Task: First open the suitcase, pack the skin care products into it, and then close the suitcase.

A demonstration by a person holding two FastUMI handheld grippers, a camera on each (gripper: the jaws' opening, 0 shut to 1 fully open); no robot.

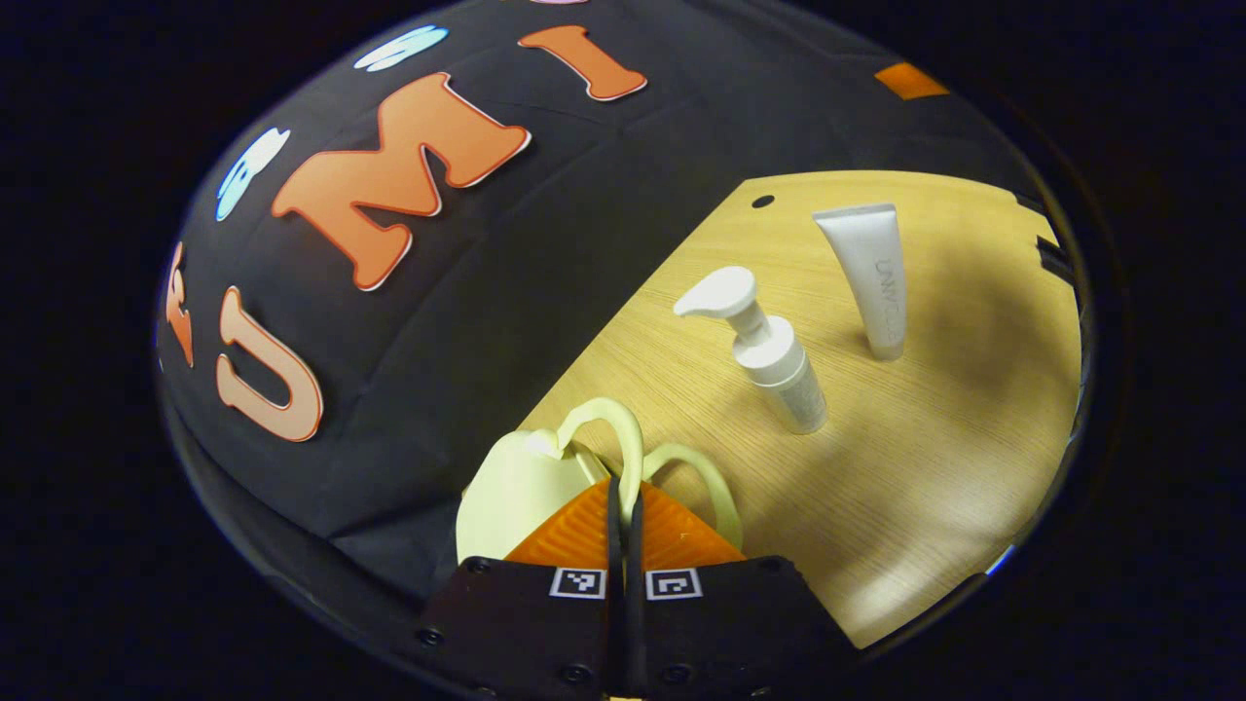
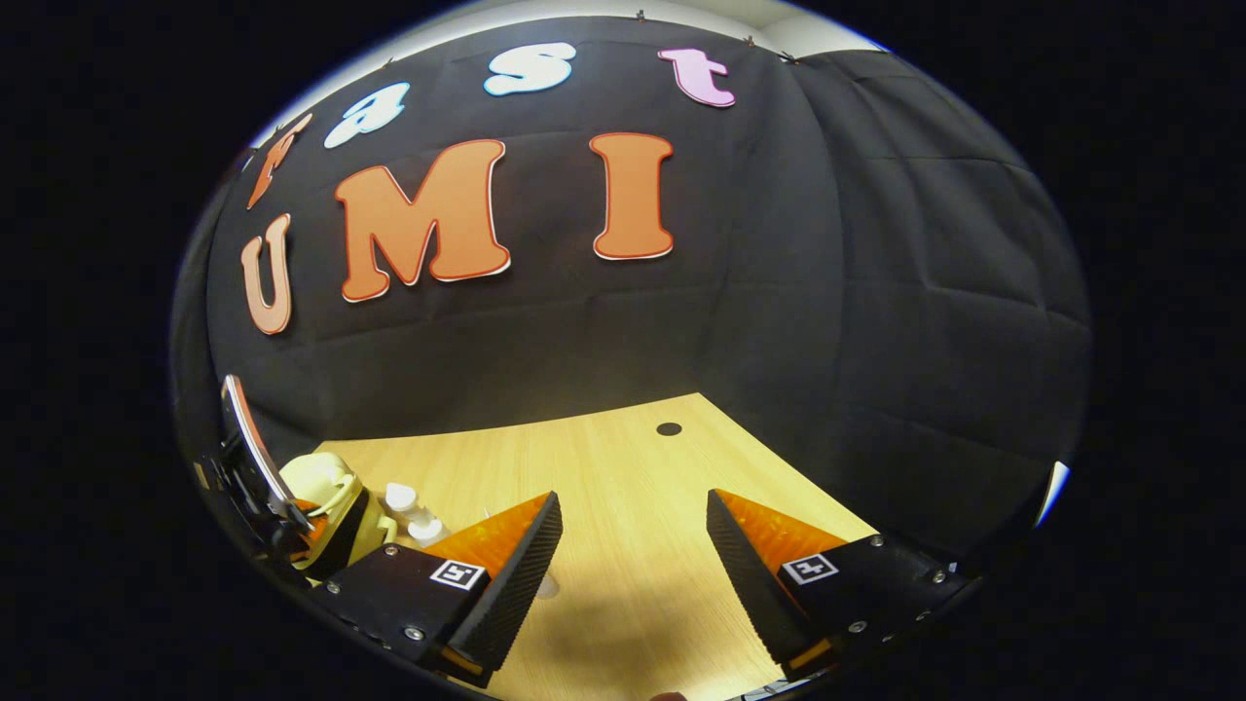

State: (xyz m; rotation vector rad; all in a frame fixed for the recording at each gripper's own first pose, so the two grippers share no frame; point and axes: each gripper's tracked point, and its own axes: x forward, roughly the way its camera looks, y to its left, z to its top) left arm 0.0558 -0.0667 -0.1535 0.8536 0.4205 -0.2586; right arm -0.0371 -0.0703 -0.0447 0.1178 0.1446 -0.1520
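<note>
The worktop (image 1: 934, 458) is pale wood, and the pump bottle (image 1: 769, 355) standing on it serves as the landmark in the left gripper view. Behind the pump bottle the worktop's far edge meets the black cloth wall (image 1: 506, 292) along a straight line, with a small dark hole (image 1: 763, 202) in the wood near that edge. To the right of the pump bottle, apart from it, a white tube (image 1: 871, 277) stands upright on its cap. Beyond the tube the bare wood runs on to the worktop's right edge, and in front of the pump bottle there is a wide stretch of bare, partly shadowed wood.

In front and to the left of the pump bottle, at the worktop's left edge, sits the pale yellow suitcase (image 1: 511, 492), small and rounded, with 2 looped handles (image 1: 623, 438). The left gripper (image 1: 624, 506) has its 2 orange fingers pressed together on the nearer handle loop, with barely a slit between them. Whether the suitcase is open and what lies in it cannot be told.

In the right gripper view the right gripper (image 2: 633, 535) is spread wide and holds nothing, with bare worktop (image 2: 633, 467) between its fingers. There the suitcase (image 2: 326, 511) appears far left with the left gripper (image 2: 292, 521) on it, and the 2 white containers (image 2: 414, 511) just beside it.
</note>
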